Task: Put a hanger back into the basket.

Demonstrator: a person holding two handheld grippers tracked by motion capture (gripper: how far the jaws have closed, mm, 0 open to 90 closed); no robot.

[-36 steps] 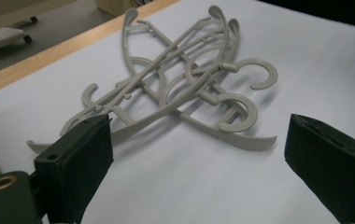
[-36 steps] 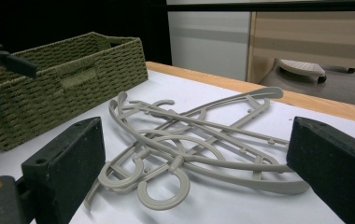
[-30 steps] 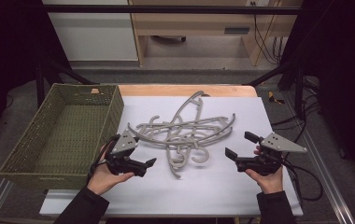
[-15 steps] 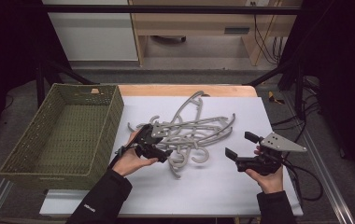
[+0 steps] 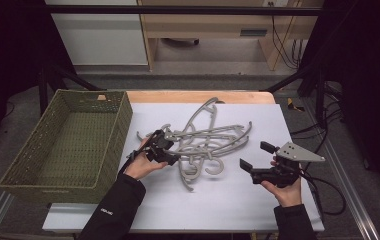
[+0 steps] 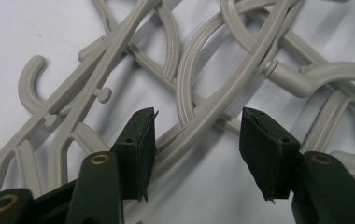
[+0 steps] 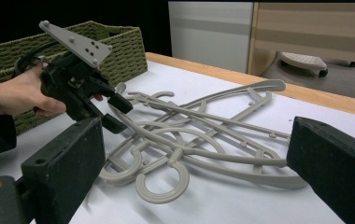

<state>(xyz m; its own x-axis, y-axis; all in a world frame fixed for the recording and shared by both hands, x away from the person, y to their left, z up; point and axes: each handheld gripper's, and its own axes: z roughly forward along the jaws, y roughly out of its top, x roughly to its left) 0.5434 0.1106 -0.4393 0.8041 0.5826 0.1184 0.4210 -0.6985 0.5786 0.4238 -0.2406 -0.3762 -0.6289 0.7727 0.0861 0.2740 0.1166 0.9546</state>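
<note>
Both pads of the left gripper (image 6: 196,149) sit half-open, closing round a hanger arm (image 6: 213,109) mid-frame to lift it.

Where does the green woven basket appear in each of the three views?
High view: the green woven basket sits at the left, beside the white table cover.
Left gripper view: no basket; grey plastic hangers lie ahead of the jaws.
Right gripper view: the basket is at upper left, behind the left claw.
Shared landmark: the tangled pile of hangers, just right of the basket in the high view.
</note>
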